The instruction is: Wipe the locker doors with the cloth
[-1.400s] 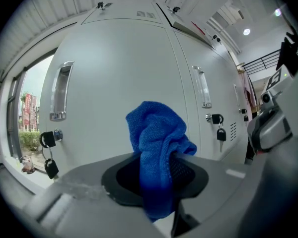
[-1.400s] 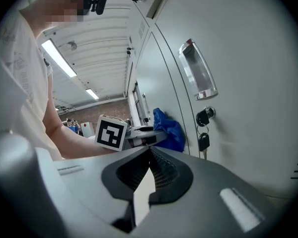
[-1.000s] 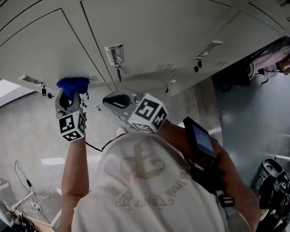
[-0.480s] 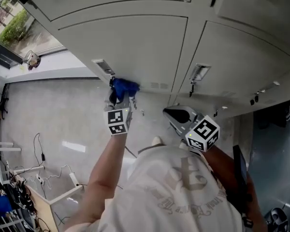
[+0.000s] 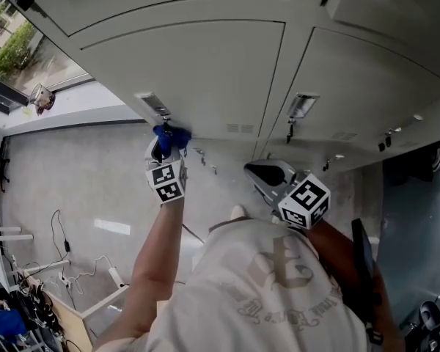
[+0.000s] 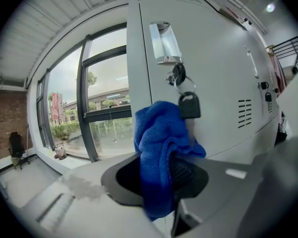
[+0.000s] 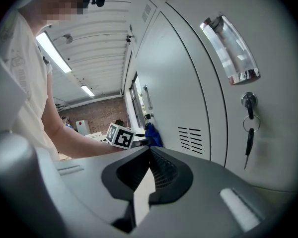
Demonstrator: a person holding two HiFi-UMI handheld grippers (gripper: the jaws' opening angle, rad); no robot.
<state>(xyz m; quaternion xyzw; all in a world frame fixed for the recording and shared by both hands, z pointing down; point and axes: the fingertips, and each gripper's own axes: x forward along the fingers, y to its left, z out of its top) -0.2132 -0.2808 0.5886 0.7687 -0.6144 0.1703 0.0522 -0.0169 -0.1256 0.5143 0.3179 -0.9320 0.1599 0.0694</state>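
The left tool (image 6: 156,180) is clamped on a blue cloth (image 6: 156,143). The cloth bunches up out of the jaws at the centre of the left gripper view and presses against a grey locker door (image 6: 218,73). Just above it a black key fob (image 6: 189,106) hangs on a ring from a key (image 6: 178,75) in the lock, touching the top folds of the cloth. Higher up, in the upper middle of the frame, sits a shiny handle (image 6: 164,42). Vent slots (image 6: 244,114) lie to the right on the same door. Left of the door's edge a tall window (image 6: 97,98) fills the left half (trees and a building show outside).

The right tool (image 7: 148,175) has its jaws together with nothing between them. In the head view it sits right of centre, off the lockers and apart from the left tool, which is raised to the door at centre left. In the right gripper view a second door (image 7: 188,83) runs along the right side, with a second handle (image 7: 231,51) at upper right and a hanging key (image 7: 248,133) below it. At mid-frame the left tool's marker cube (image 7: 120,135) shows at the end of the person's arm (image 7: 74,140).
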